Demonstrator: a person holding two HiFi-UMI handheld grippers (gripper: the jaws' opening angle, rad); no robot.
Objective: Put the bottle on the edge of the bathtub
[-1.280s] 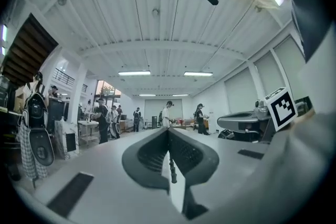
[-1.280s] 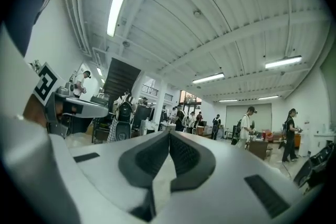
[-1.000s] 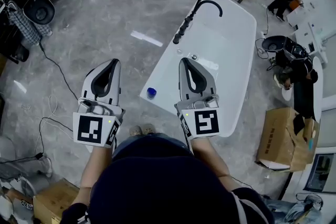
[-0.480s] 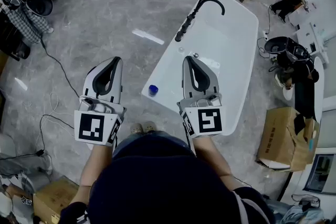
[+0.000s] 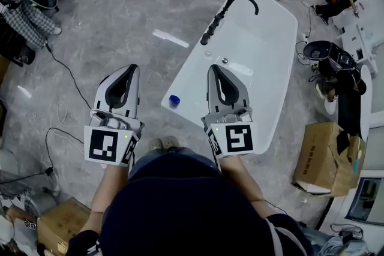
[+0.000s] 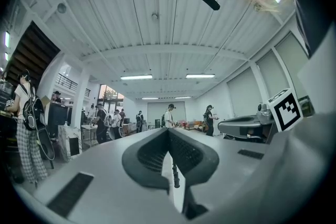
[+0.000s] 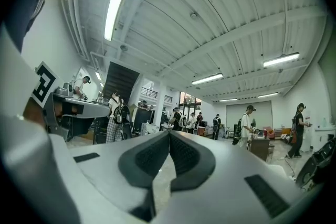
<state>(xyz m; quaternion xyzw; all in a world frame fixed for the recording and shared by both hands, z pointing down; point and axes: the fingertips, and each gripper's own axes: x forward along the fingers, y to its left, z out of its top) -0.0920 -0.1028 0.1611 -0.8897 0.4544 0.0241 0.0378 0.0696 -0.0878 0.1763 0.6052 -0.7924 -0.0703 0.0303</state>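
**Head view.** The small blue-capped bottle (image 5: 174,101) stands on the near corner rim of the white glossy bathtub (image 5: 264,78). The right claw (image 5: 215,69) hangs over that end and the left claw (image 5: 129,70) beside it. We judge that a stray brush could tip the bottle onto the grey marble floor (image 5: 120,15).

**Left gripper view.** The jaws are together and empty. Beyond them is a bright hall with people.

**Right gripper view.** The jaws are likewise closed on nothing.

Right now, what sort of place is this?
Probably a workshop or lab hall, not a bathroom: freestanding bathtub on grey floor, cardboard box beside it, people under a high ribbed ceiling.
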